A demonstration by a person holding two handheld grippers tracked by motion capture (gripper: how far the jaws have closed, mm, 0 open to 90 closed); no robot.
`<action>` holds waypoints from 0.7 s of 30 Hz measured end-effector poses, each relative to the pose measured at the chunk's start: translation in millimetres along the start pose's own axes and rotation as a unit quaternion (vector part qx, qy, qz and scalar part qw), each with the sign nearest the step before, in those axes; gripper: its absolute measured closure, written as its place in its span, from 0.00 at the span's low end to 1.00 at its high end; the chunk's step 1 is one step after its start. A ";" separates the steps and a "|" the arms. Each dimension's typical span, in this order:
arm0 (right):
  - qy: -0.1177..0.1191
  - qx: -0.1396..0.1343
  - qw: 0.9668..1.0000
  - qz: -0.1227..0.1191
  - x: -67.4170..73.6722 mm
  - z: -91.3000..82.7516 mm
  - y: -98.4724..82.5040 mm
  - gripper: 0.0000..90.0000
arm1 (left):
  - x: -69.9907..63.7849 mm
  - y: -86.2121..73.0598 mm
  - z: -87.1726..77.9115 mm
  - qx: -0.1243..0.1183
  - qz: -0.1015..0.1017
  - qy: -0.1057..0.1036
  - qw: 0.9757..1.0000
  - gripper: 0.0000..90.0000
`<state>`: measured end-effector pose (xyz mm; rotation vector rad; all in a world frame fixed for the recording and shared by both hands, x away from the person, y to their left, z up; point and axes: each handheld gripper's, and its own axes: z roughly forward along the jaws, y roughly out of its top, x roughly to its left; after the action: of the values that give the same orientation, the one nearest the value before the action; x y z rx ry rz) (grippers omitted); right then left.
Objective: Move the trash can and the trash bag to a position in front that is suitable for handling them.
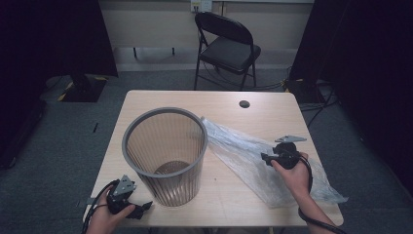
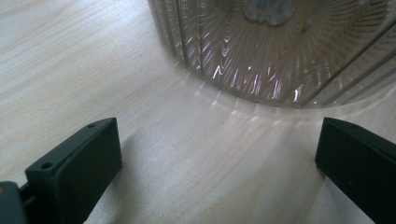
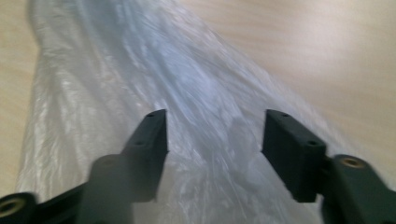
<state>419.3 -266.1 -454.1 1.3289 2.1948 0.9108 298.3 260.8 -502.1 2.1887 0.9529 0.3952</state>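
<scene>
Nearest the high camera, at the bottom edge of the pale wooden table [image 1: 229, 195], the two forearms and hands of a person are seen, each wrapped around a black two-jaw gripper with a trailing cable. The left gripper [image 1: 141, 210] is held low at the near left corner of the table, just beside the foot of a grey ribbed translucent plastic wastebasket [image 1: 165, 153]. In the left gripper view its jaws are spread wide apart over bare tabletop [image 2: 210, 158], with nothing between them, and the curved lower wall of the wastebasket [image 2: 275, 51] is seen just ahead of them, not touched.

The wastebasket is stood upright on the left half of the table, its round grey rim uppermost and its mouth open.

A clear, crinkled plastic bag [image 1: 253, 156] is laid flat on the right half of the table. It is stretched diagonally from just beside the wastebasket's rim toward the near right corner, where its end reaches the table edge.

The right gripper [image 1: 265, 157] is held over the middle of the bag, pointed toward the wastebasket. In the right gripper view its jaws are parted above the bag [image 3: 205, 93], the film lying beneath and between them; no film is pinched, and the picture is blurred.

Beyond the table a black folding chair [image 1: 229, 46] is placed against the far wall.
</scene>
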 end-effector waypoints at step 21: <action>0.027 0.037 0.998 -0.032 3.7 21.6 -20.2 0.60 | -11.9 16.1 6.6 0.001 -0.004 -0.025 1.000 0.17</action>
<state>419.0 -262.7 -483.7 1.2717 2.3184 0.8588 301.9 241.3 -495.3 2.1864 0.9349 0.3336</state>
